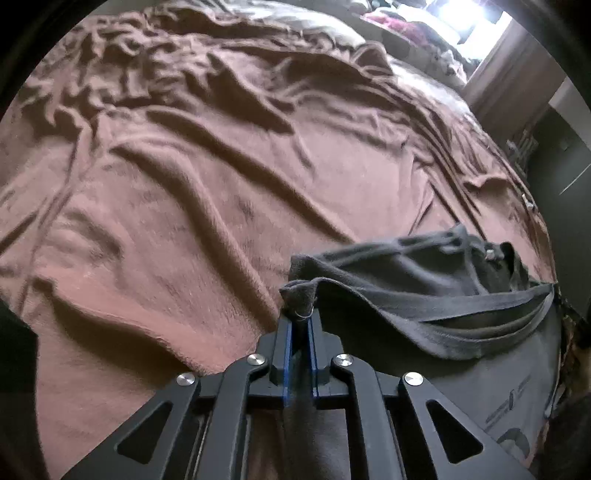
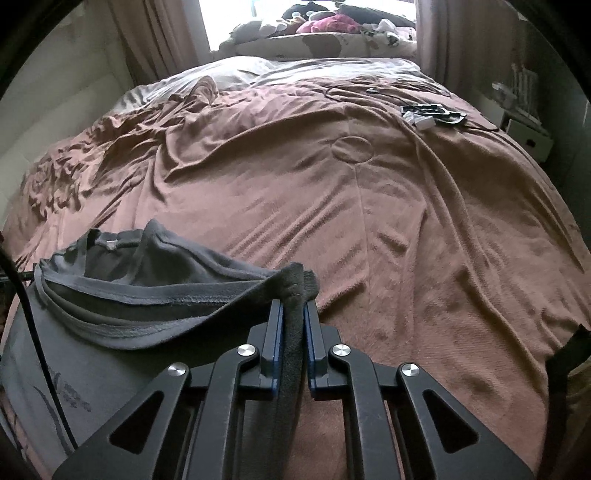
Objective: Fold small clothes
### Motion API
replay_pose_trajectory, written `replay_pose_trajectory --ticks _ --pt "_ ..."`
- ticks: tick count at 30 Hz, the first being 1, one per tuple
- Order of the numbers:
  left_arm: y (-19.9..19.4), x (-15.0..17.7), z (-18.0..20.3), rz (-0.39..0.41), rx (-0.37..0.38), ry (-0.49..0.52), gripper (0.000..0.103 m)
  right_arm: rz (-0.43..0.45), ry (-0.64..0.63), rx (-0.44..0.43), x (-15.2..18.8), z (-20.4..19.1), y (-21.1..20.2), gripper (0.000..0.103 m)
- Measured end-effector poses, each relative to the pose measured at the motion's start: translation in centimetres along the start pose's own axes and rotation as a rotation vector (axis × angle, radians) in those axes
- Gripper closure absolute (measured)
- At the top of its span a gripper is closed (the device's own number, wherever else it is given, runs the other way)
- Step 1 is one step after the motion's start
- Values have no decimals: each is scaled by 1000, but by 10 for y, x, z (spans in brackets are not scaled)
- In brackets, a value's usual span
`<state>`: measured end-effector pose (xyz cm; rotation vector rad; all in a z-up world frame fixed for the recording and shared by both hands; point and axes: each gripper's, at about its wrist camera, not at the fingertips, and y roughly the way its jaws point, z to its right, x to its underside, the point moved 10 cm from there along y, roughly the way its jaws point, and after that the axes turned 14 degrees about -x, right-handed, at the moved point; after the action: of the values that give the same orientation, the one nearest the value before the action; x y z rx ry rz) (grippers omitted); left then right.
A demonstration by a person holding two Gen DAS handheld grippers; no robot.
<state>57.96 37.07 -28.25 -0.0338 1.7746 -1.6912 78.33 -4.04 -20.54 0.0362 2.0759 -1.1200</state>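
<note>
A dark grey T-shirt (image 1: 424, 291) lies at the near edge of a bed covered by a brown blanket (image 1: 192, 177). My left gripper (image 1: 300, 314) is shut on a bunched corner of the shirt's hem, which sticks out past the fingertips. In the right wrist view the same grey T-shirt (image 2: 147, 291) spreads to the left, its printed front hanging toward the bed's edge. My right gripper (image 2: 293, 301) is shut on the other end of the hem, a thick fold of cloth running down between the blue pads. The hem sags between the two grips.
The brown blanket (image 2: 332, 206) is wrinkled, most at the far left. Black and white small items with cables (image 2: 432, 112) lie at the far right of the bed. Pillows and soft toys (image 2: 325, 26) sit at the window. A white bedside unit (image 2: 528, 129) stands right.
</note>
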Motion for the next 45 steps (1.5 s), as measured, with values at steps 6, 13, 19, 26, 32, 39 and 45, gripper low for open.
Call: replay_pose_trajectory --ticks 6,13,19,26,32,39,45 --pt "-31 -8 -1 73 -52 10 97 25 15 -22 -3 -2 -11 97" --pt "-65 -19 -3 147 -98 10 98 53 11 -24 -5 -4 -29 97" --pt "-77 -25 -2 173 -115 9 98 50 -4 5 -1 -5 -36 97" --pt "-65 -21 6 147 -126 29 98 -9 13 29 6 5 -20 97" --pt "-54 -23 10 137 -135 32 98 22 28 109 -3 20 -19 103" --pt "-49 -25 11 128 -141 32 98 63 91 -51 -2 16 -20 103" --pt "-43 -23 8 117 -138 16 98 55 208 -187 1 15 -7 78"
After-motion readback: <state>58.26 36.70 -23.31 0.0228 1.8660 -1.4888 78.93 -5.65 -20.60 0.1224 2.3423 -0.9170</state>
